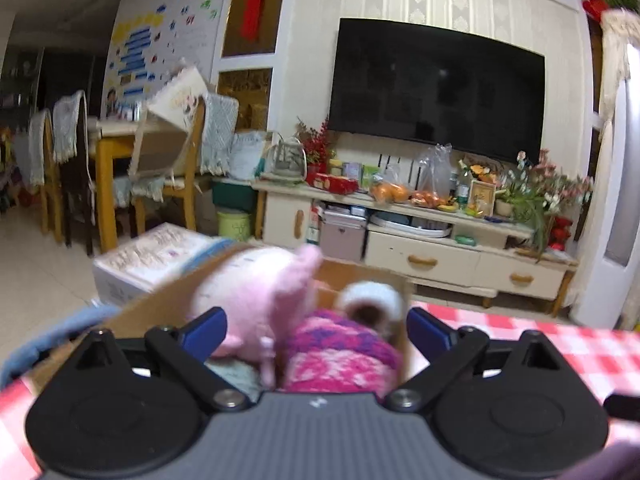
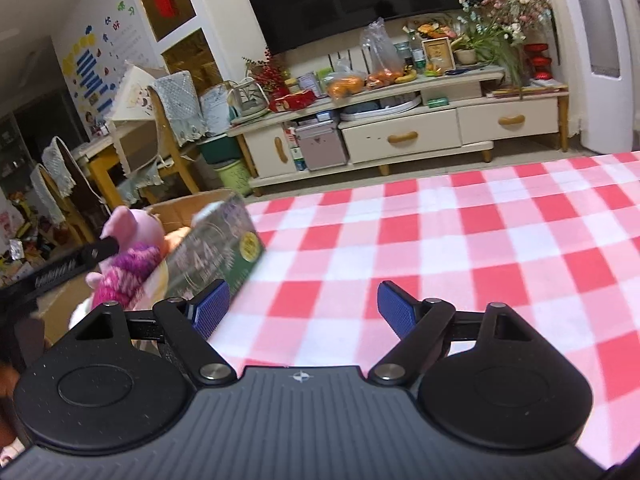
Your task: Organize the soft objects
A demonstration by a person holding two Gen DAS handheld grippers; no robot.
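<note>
Left wrist view looks over a cardboard box (image 1: 168, 304) at the edge of the red-and-white checked tablecloth (image 1: 540, 344), and the soft things are already inside it: a pink plush pig (image 1: 256, 296) in a magenta knitted sweater (image 1: 340, 352), with a white fuzzy piece (image 1: 372, 300) beside it that is too blurred to name. The left gripper (image 1: 316, 332) stands with its blue pads wide apart on either side of the toy, pressing on nothing.

From the right wrist view the right gripper (image 2: 304, 308) is likewise spread wide over bare cloth, with nothing between its pads; the box (image 2: 224, 248) and pig (image 2: 132, 236) sit off to its left.

The plush looks light and squashy, so it should give under the pads rather than slip, and the fleecy surface offers good friction. The stuffed body or sweater-covered torso seems the best place to pinch; an ear or limb would likely stretch and let the toy dangle. Nothing here appears fragile.
</note>
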